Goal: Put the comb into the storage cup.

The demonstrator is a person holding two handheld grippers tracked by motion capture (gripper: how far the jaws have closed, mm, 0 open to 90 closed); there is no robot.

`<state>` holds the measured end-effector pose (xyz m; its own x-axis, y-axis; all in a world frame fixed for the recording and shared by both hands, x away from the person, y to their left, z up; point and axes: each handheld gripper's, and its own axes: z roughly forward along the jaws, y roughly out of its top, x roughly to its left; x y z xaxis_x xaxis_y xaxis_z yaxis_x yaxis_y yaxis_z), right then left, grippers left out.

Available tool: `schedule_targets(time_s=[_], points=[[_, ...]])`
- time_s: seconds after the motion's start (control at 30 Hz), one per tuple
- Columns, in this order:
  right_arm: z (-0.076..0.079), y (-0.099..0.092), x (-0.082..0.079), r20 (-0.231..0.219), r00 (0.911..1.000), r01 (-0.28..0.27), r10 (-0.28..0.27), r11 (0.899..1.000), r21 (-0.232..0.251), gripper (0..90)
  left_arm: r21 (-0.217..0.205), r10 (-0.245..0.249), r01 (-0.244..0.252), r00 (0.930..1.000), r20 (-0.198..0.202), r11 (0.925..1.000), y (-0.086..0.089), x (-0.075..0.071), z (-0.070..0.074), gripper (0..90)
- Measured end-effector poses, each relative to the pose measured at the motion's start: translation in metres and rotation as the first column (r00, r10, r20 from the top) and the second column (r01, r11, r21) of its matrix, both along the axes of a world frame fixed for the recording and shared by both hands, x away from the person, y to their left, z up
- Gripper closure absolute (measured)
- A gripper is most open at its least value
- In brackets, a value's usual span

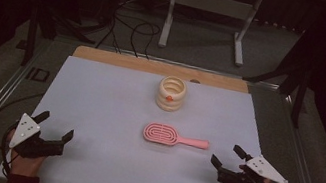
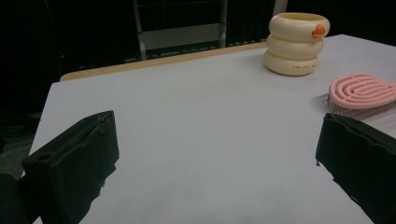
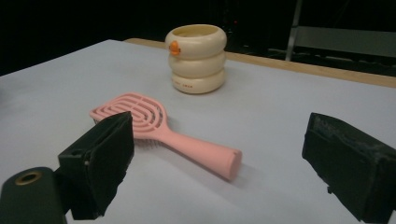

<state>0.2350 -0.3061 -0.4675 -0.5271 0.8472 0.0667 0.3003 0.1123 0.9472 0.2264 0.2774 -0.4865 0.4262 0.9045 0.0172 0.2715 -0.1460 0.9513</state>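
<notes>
Both grippers' jaws stand wide apart, nothing between them. Right gripper (image 1: 229, 160) sits at the table's (image 1: 96, 110) near right corner, just beside the brush (image 1: 174, 136); left gripper (image 1: 57, 127) at the near left, well apart from it. Brush lies flat mid-table, bristles down, long axis across the table: head toward the left, handle end toward the right gripper. Cream ringed cup (image 1: 171, 93) stands upright behind it.
</notes>
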Motion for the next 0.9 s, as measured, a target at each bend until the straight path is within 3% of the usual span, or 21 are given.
schedule_targets(time_s=[0.47,0.9], points=[[-0.006,0.004,0.002,-0.019,0.9997,-0.018,0.017,0.999,-0.029,9.0,0.005,-0.002,0.002,1.0,-0.005,1.0,-0.001,0.001,-0.001,0.0],[-0.001,0.011,0.01,-0.073,0.9962,-0.051,0.046,0.997,-0.058,9.0,-0.002,0.006,-0.006,1.0,-0.003,1.0,0.0,0.0,-0.001,0.0]])
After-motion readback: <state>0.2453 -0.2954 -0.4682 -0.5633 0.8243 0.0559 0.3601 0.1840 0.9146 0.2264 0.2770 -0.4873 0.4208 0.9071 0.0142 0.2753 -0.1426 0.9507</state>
